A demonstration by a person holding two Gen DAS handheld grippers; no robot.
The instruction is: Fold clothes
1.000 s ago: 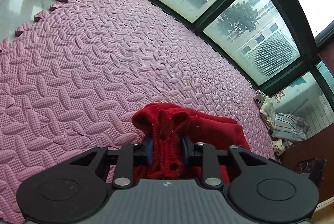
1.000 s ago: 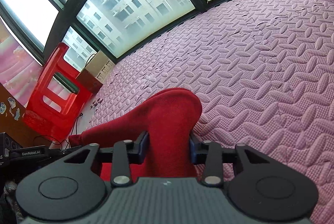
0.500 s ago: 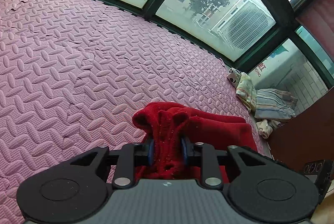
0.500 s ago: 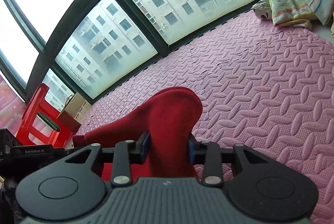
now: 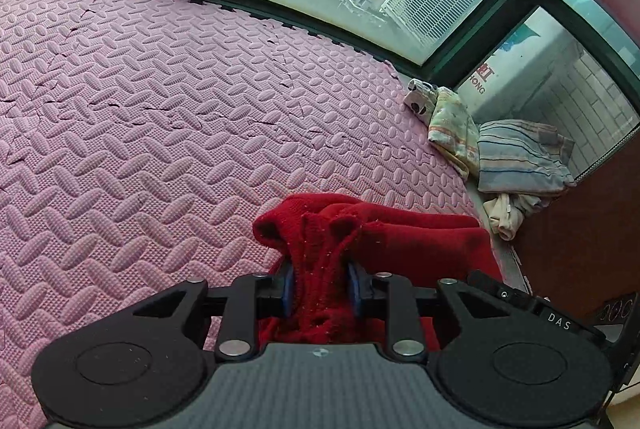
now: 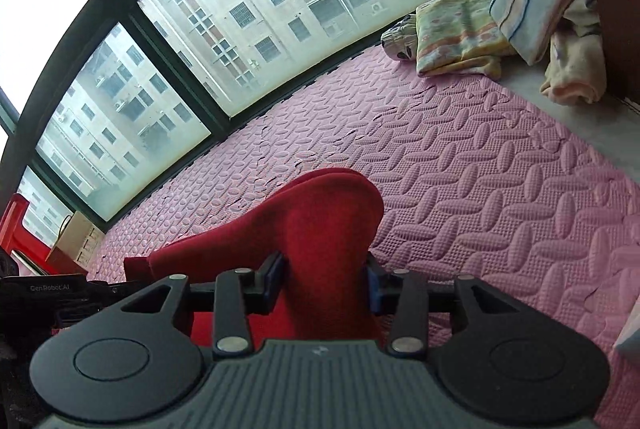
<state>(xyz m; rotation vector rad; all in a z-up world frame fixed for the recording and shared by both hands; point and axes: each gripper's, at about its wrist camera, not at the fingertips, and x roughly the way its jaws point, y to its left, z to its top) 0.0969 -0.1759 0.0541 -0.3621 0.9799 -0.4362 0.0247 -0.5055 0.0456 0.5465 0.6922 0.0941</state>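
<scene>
Left tool and right tool: both clamped on red sweater, which we hold raised over the pink foam mat. Step, we judge: carrying. Next: lower it and spread flat before folding.

Fuzzy knit sweater; embossed foam mat

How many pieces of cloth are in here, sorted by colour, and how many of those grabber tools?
Red garment: 1
Striped blue cloth: 1
Yellow floral cloth: 1
Cream cloth: 1
Hand-held grippers, left hand-held gripper and right hand-held gripper: 2
Total: 6
</scene>
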